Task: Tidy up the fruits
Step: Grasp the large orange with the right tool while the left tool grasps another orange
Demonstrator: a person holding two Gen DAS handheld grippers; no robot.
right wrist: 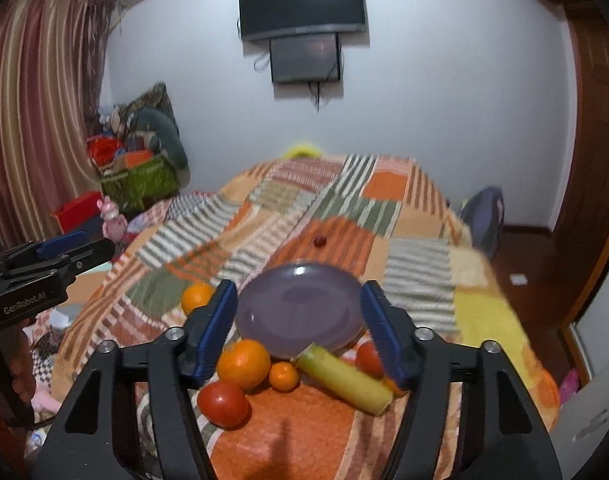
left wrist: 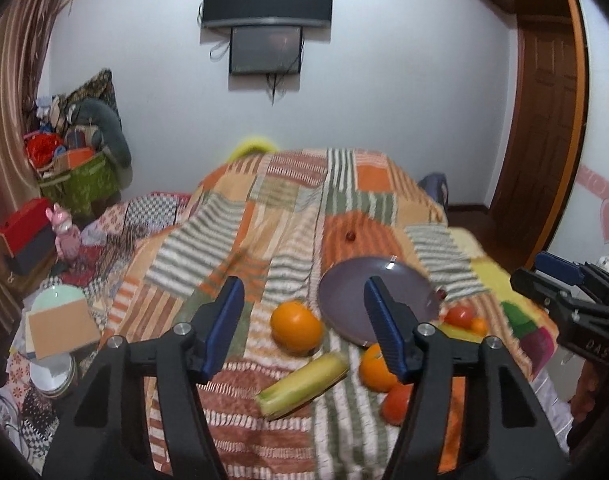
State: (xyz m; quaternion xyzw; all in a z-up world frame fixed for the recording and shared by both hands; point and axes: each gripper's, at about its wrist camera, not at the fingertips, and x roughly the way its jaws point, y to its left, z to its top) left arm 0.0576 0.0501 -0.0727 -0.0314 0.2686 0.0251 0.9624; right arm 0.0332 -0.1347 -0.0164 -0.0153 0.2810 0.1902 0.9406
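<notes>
Both the left gripper and right gripper hang with jaws apart and nothing between them, over a purple plate on the quilt. Just in front of the plate lie an orange, a tomato and a yellow-green fruit (a banana, probably). The orange looks firm and should stand a squeeze across its middle, whereas the tomato is likely soft and slick, so a light pinch suits it.

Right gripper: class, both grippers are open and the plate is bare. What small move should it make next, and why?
Probably lower the right gripper onto the large orange just below its open fingers and close. The purple plate right behind it is bare, and all the fruit lies on the blanket.
</notes>
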